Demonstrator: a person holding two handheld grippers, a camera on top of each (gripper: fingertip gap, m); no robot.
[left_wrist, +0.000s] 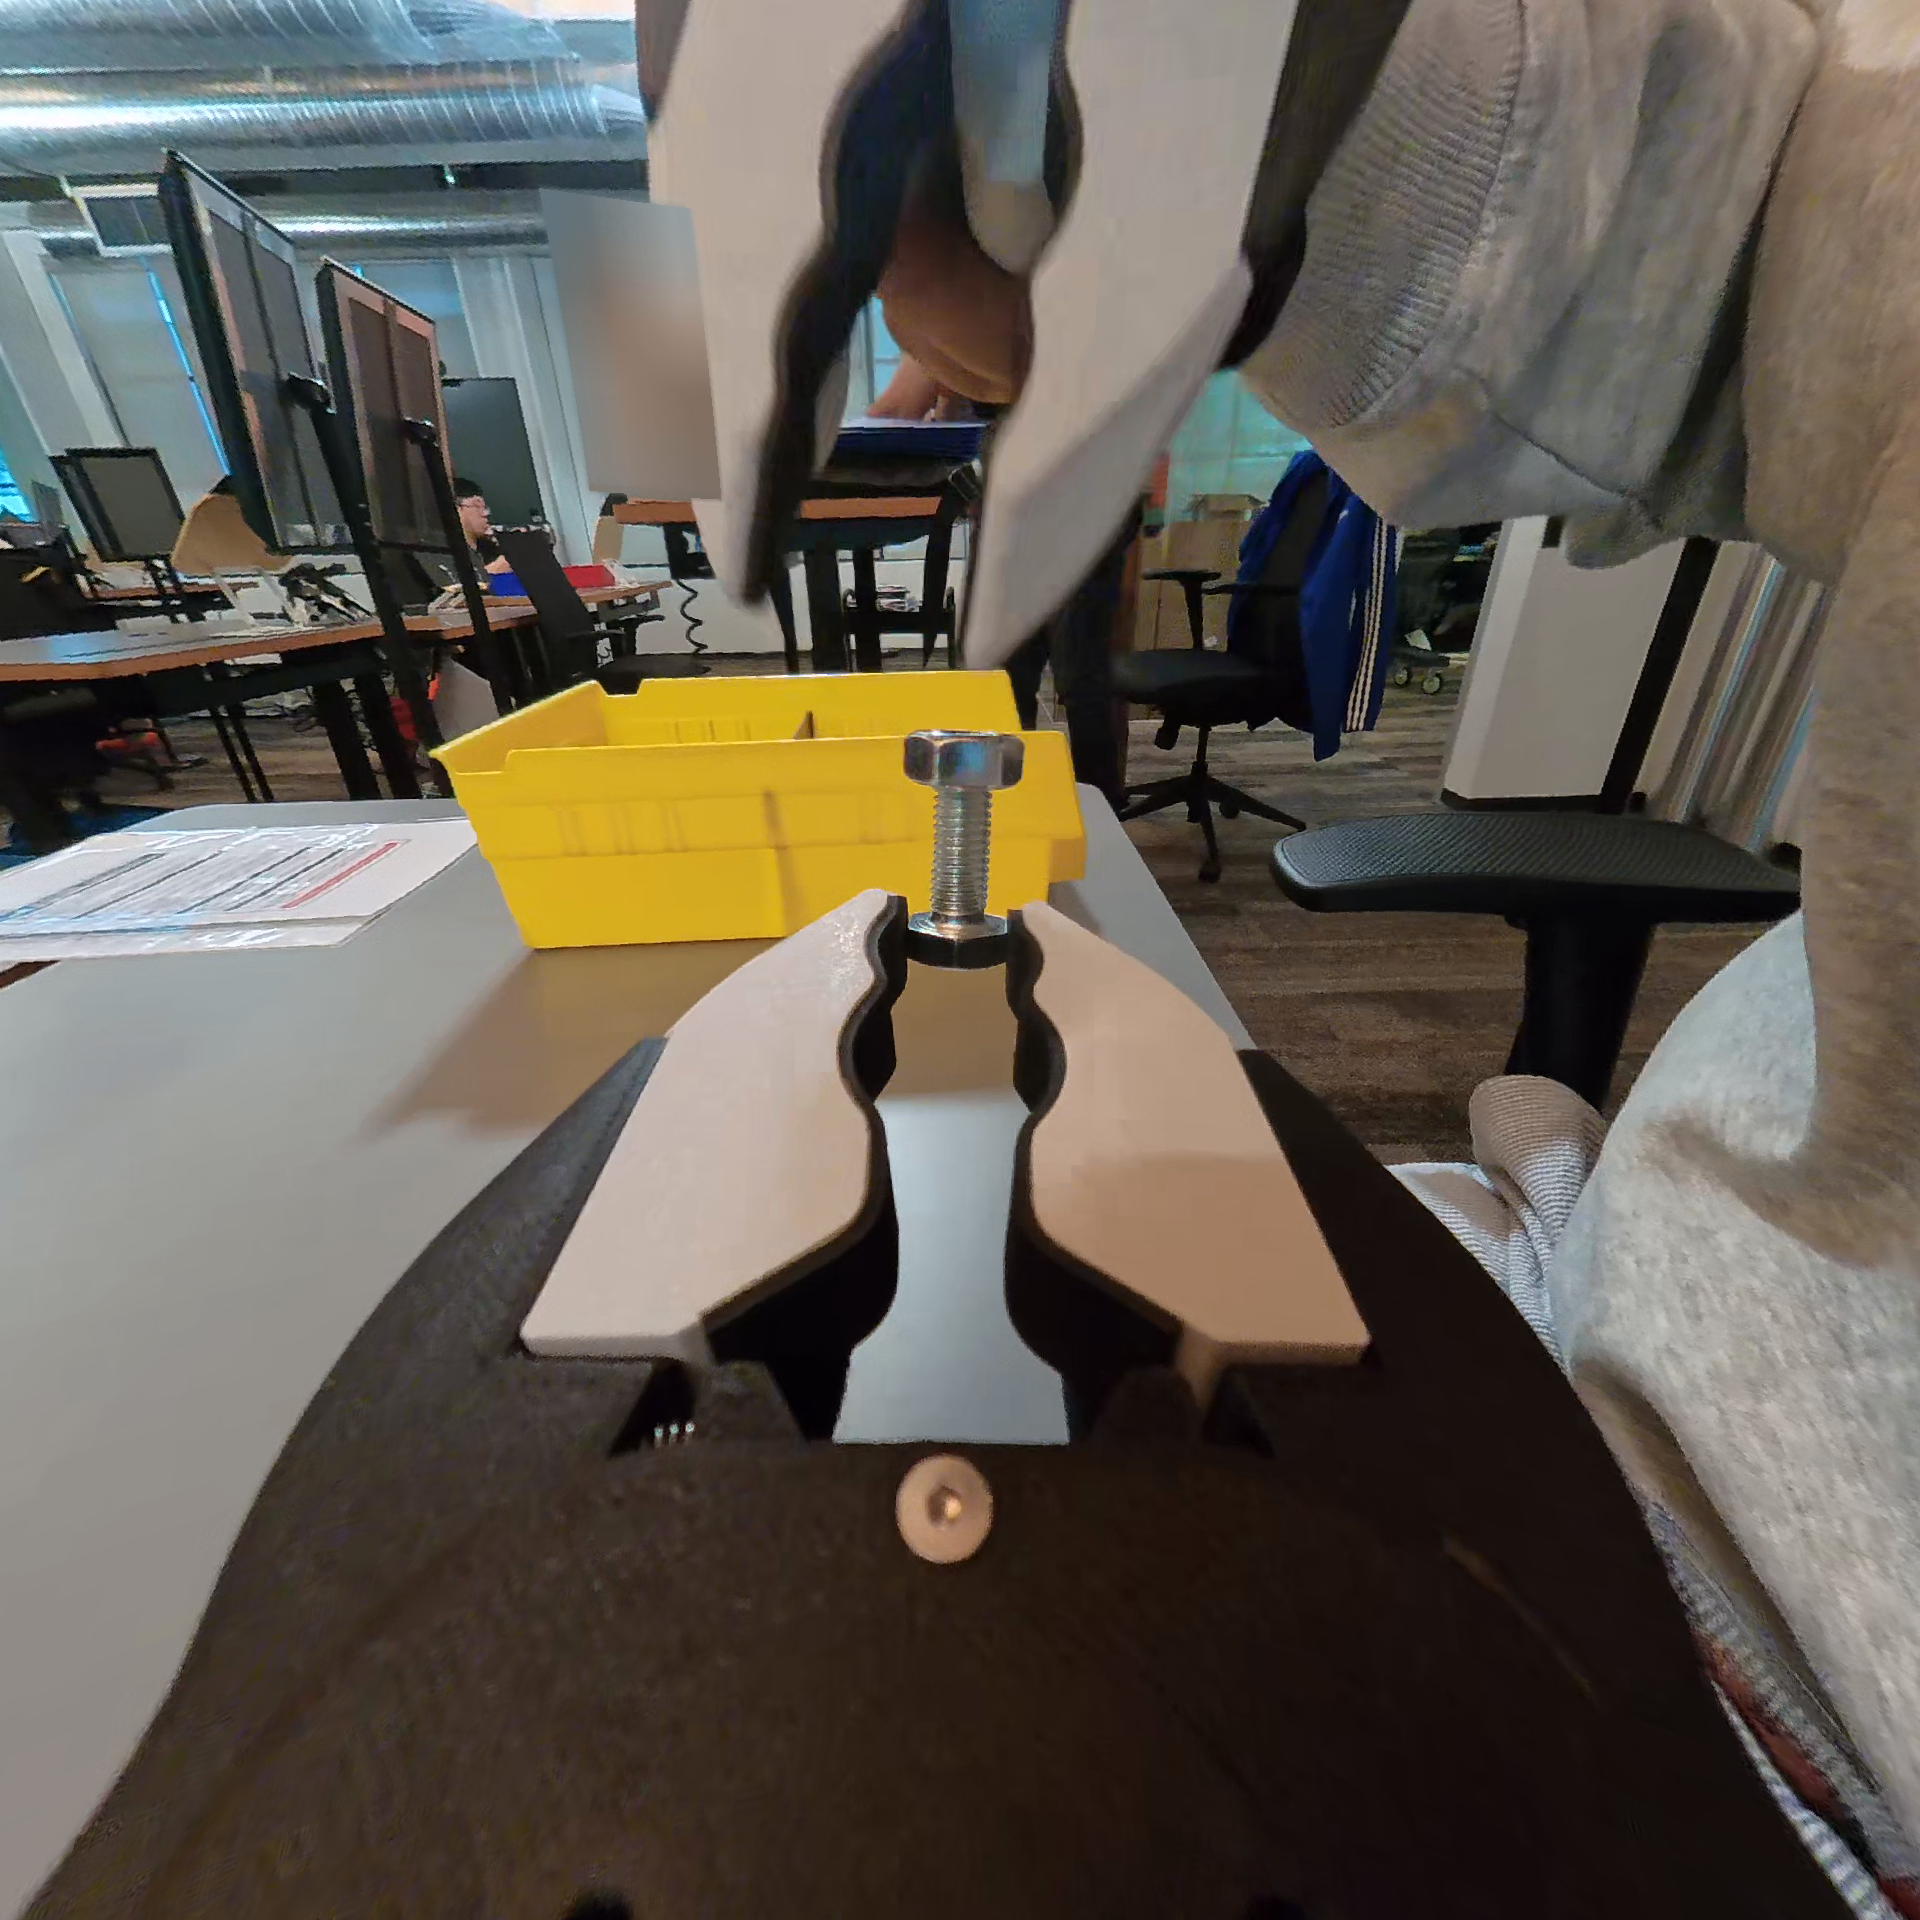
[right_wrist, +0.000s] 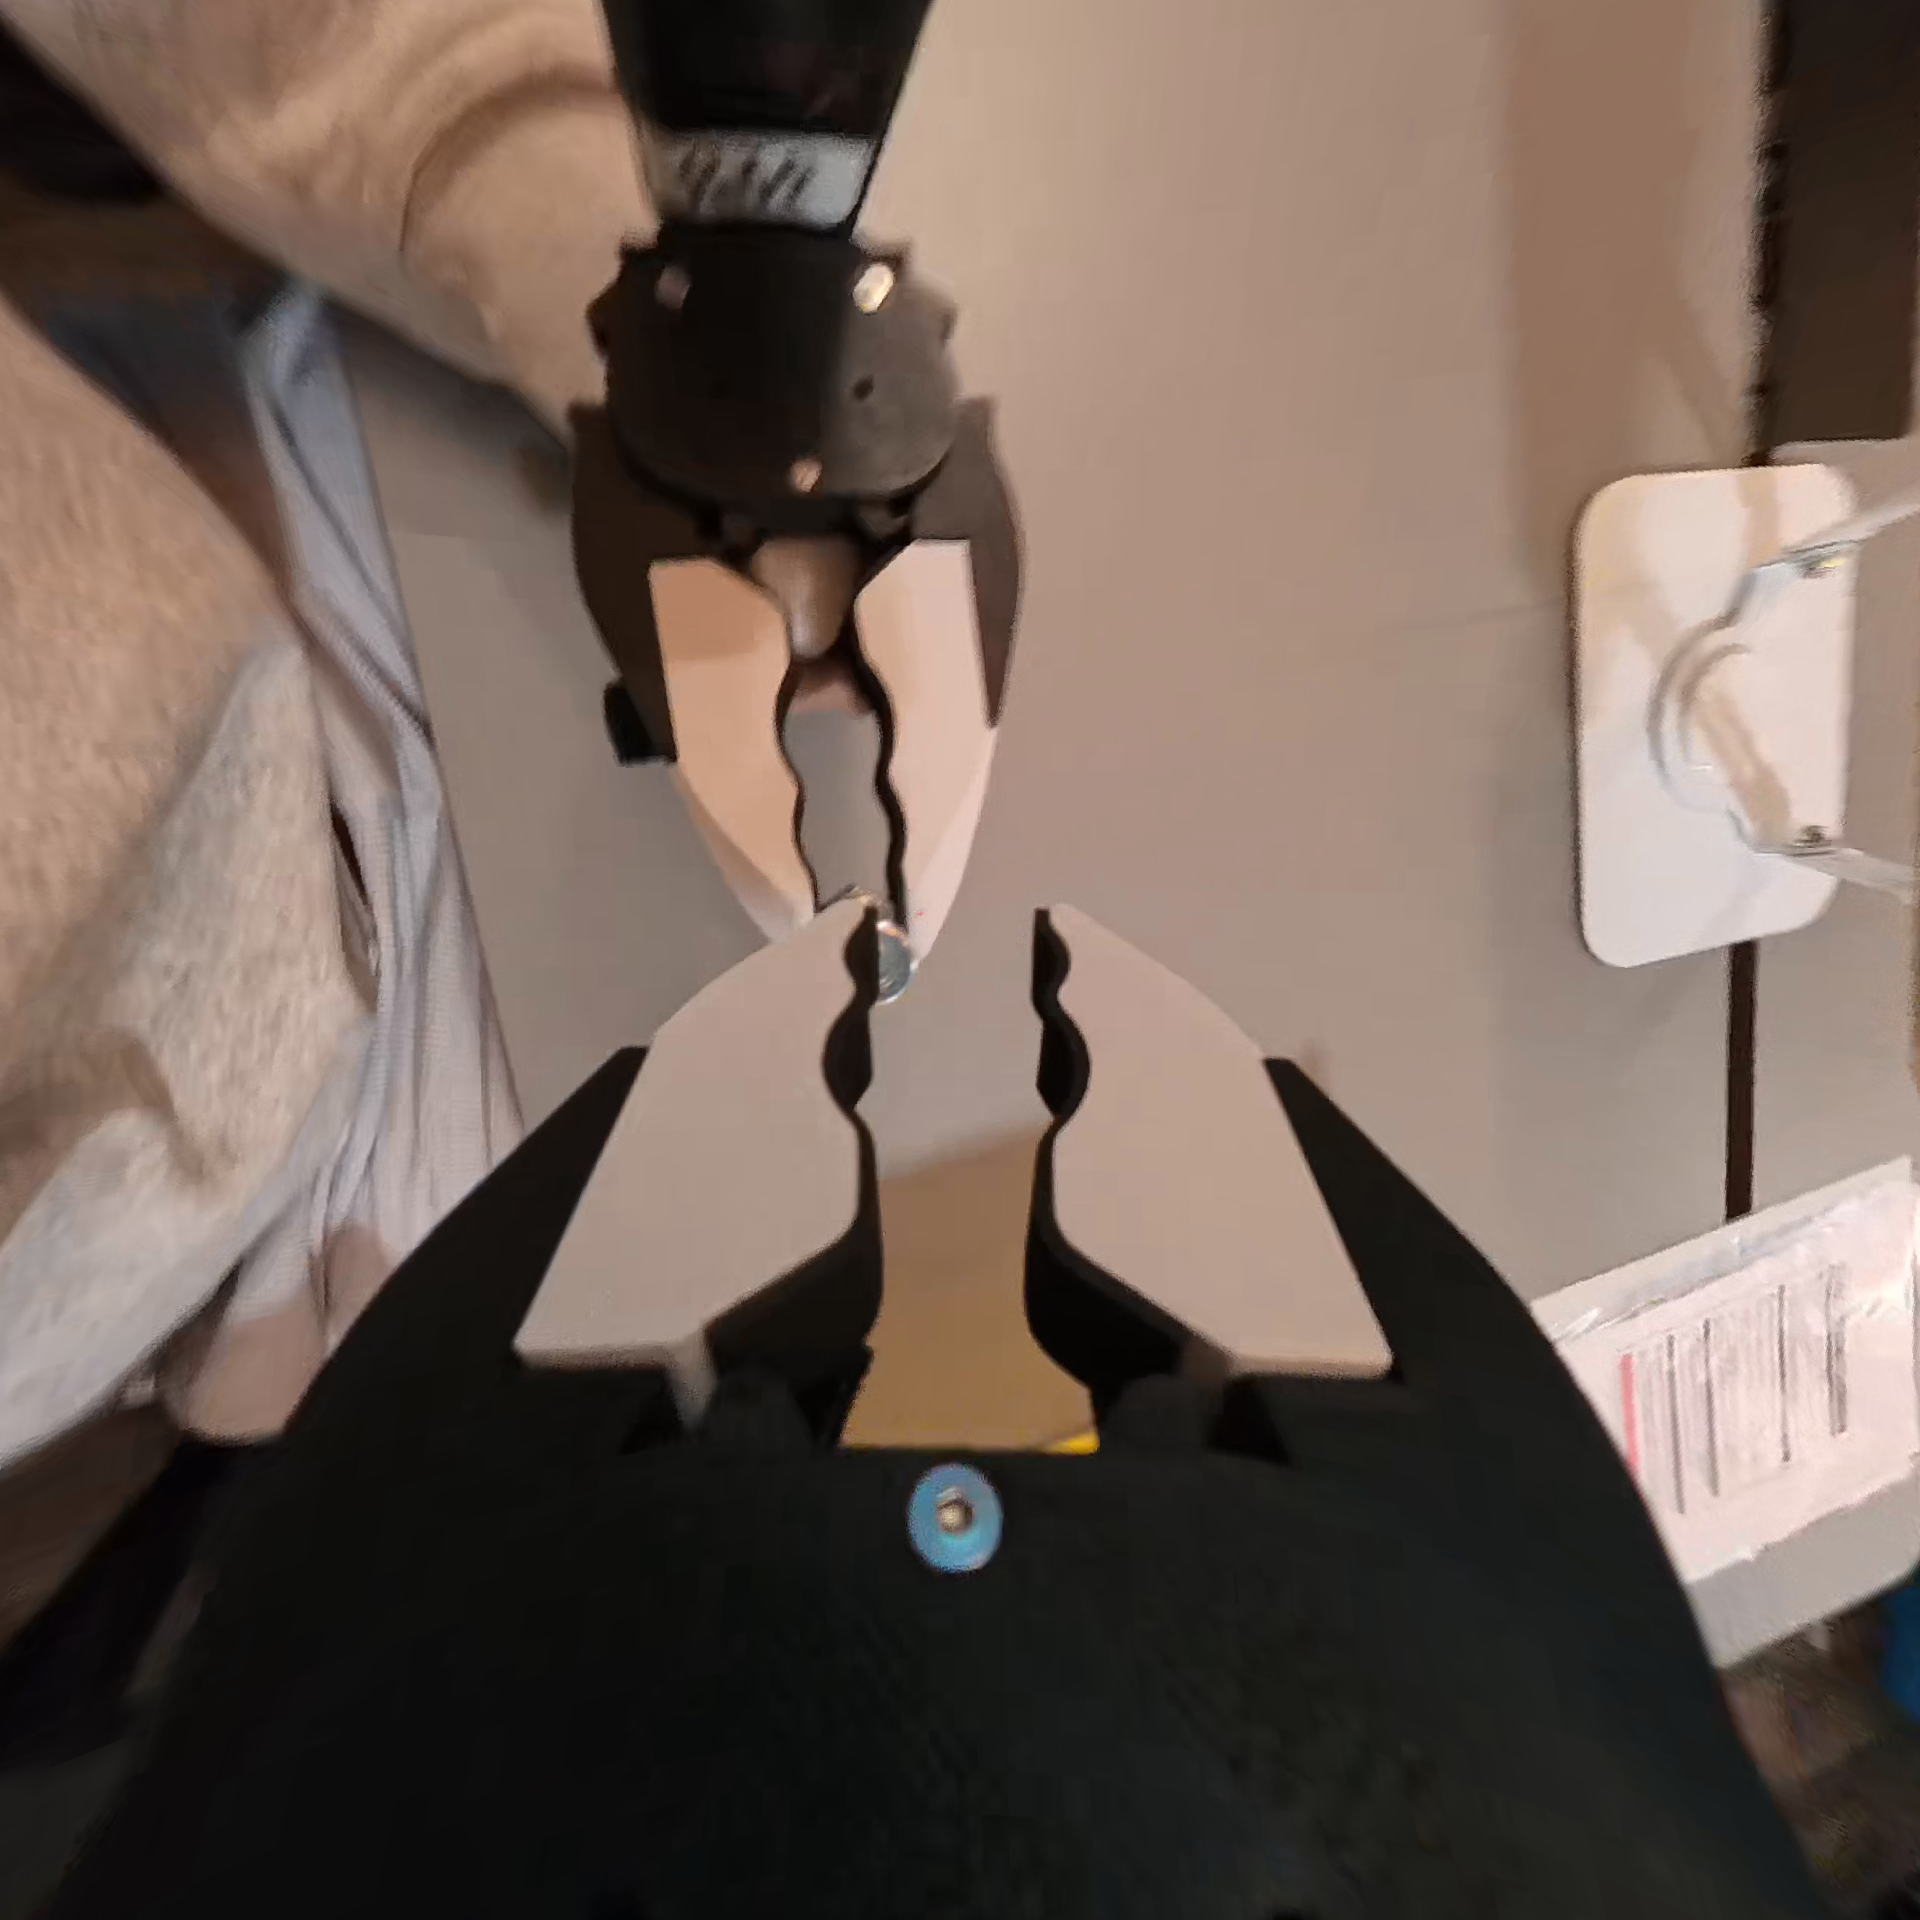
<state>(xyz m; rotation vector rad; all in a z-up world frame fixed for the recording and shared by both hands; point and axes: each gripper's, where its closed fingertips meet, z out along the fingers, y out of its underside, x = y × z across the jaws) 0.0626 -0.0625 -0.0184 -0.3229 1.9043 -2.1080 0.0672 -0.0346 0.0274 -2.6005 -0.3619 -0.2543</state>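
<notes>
— Two grippers in play; what does each one have?

— My left gripper is clenched on a nut at its fingertips, and a bolt stands upright out of that nut, hex head on top. I judge I hold it by the nut so that the thread and head stay free above the fingers.

— And the right gripper?

— My right gripper hangs above the bolt head, pointing down, with its jaws parted and nothing between them. In the right wrist view its left finger sits just beside the head, while the other finger is apart from it. So the head is off-centre in the gap.

— Where is all this happening?

— Over the grey table, near its edge. A yellow bin sits just behind the bolt, and a printed sheet in a clear sleeve lies off to the left of it. A small white plate with a metal clip is on the table too, well apart from both grippers.

— Anything unclear?

— The right gripper is blurred, so I cannot tell whether its finger touches the head.
</notes>
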